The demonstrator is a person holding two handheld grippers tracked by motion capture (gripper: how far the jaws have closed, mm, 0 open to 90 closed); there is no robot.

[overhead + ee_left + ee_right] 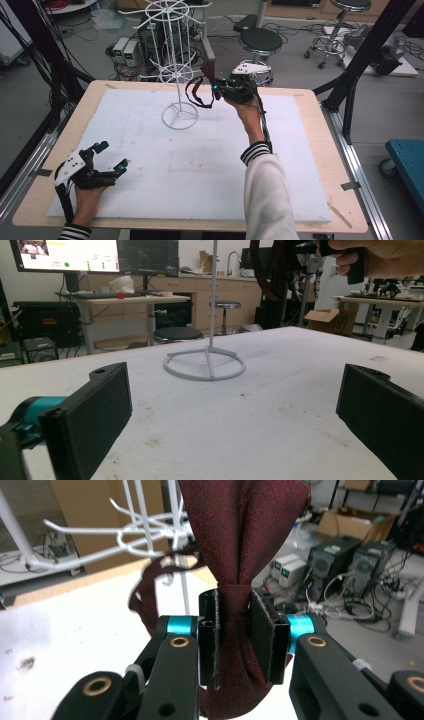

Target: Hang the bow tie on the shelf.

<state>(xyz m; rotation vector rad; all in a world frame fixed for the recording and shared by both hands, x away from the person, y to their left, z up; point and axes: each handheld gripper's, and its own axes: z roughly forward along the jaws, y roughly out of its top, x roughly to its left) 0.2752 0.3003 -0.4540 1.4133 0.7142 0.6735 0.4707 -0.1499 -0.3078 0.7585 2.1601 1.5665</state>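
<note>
A dark red bow tie (235, 570) with a thin strap loop (197, 92) is pinched at its knot by my right gripper (235, 635), which is shut on it. I hold it in the air beside the white wire hanger stand (176, 70), close to the stand's lower ring of hooks (145, 532). The stand's round base (205, 367) sits on the white board. My left gripper (111, 156) rests at the board's near left corner, open, with nothing between its black pads (95, 415).
A white foam board (200, 165) covers the wooden table (330, 165). Black frame posts (365, 55) stand at the table's sides. Stools (260, 42), computer boxes and cables lie on the floor behind the table.
</note>
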